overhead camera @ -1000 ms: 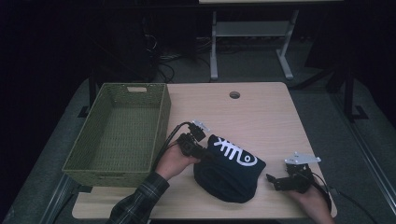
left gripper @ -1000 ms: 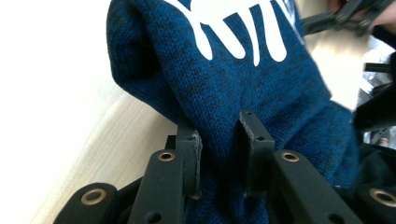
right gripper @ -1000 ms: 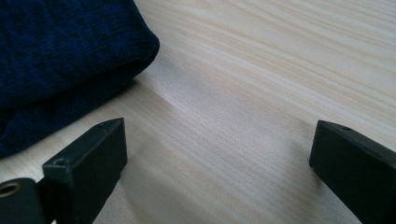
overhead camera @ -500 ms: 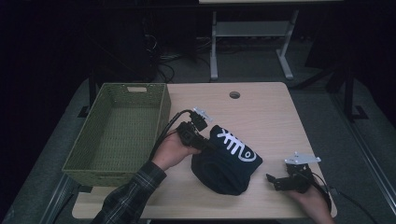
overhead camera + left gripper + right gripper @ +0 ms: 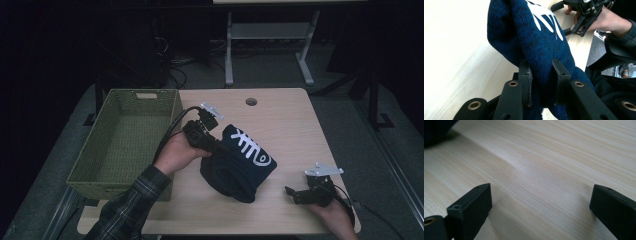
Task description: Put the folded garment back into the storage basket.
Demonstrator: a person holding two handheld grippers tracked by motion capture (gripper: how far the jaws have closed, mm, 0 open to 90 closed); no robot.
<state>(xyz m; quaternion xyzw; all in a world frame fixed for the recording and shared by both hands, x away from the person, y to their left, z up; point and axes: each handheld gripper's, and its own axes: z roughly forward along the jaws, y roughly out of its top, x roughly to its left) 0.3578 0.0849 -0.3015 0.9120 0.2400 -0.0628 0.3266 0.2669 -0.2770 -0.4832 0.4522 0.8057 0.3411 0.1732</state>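
navy knit hat (image 5: 541,47) pinched in left hand-held gripper (image 5: 541,82); right hand-held gripper (image 5: 540,205) spread.

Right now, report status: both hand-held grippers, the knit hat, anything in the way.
Left hand-held gripper shut on knit hat, hat bunched on table beside basket. Right hand-held gripper open, empty, low over bare table.

Readable text: none.
Graphic mark: white fish-skeleton design, no lettering.
Location of mark: dark blue knit garment (image 5: 240,162), visible in high view and left gripper view.
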